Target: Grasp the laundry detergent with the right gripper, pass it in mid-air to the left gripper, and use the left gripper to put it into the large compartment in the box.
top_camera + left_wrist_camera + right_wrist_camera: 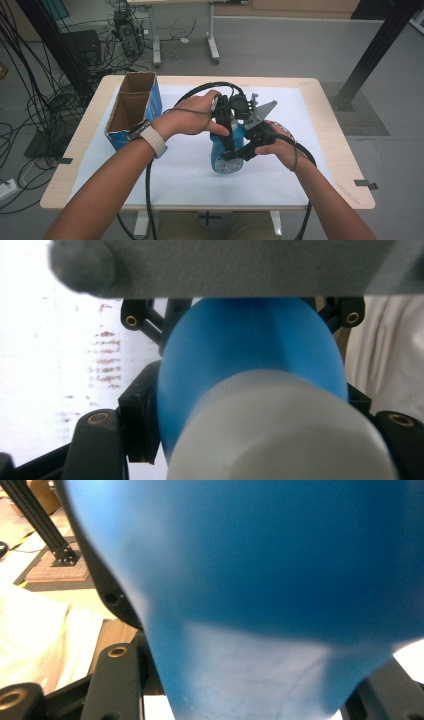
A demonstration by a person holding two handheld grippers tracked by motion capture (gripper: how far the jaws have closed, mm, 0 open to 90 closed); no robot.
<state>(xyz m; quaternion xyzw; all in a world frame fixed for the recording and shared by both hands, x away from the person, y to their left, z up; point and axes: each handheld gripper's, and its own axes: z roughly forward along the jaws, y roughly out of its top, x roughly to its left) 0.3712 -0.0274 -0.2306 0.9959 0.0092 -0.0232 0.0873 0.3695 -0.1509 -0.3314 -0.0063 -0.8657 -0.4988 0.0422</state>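
Observation:
A blue bottle [226, 164] with a white cap [280, 435] stands upright on the white mat in the middle of the table. My left gripper [230, 140] comes down on it from above, and in the left gripper view its jaws [250, 405] sit tight against both sides of the bottle's top. My right gripper [235, 154] reaches in from the right and is shut on the bottle's body, with the blue wall [260, 580] pressed between its jaws. The right gripper's grey plate [264, 111] sticks up behind the bottle.
An open blue cardboard box [131, 107] stands at the table's left rear, close to my left forearm. The white mat [190, 180] covers most of the wooden table [345, 165]. Cables trail from both grippers over the front edge.

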